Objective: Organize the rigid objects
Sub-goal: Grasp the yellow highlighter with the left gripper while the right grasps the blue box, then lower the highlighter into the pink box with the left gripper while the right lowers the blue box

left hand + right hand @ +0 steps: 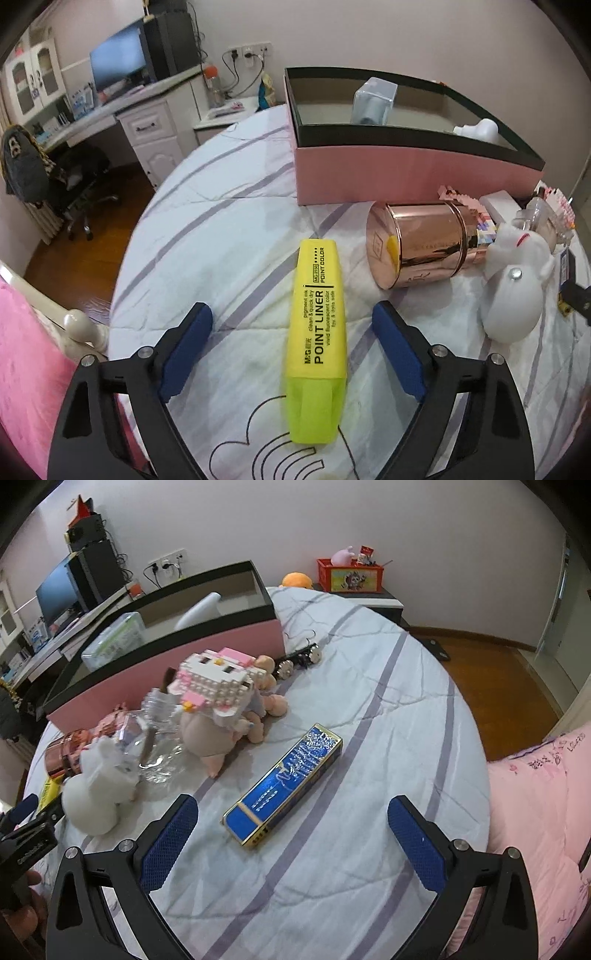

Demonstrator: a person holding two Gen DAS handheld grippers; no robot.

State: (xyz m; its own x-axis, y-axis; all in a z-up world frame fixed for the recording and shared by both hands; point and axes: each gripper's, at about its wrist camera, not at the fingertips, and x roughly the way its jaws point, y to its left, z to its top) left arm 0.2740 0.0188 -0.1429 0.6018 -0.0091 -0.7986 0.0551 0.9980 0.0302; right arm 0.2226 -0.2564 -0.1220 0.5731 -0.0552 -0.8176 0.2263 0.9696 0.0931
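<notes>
Left gripper (291, 350) fingers wide, straddling one yellow highlighter pen (317, 339) lying on the striped bed sheet (221, 236). Right of it: one rose-gold metal canister (417, 243), one white rabbit figurine (513, 288). Far: one pink box (388, 173). Right gripper (291, 834) fingers wide; one blue rectangular box (284, 786) just beyond them.

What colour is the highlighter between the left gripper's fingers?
Fluorescent yellow highlighter; clearest in the left wrist view.

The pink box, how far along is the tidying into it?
Barely started. The pink box already holds a clear case and a white bottle. Nothing is in hand: the left tool is open around the yellow highlighter, the right tool open near the blue box. The copper tin and toys remain.
</notes>
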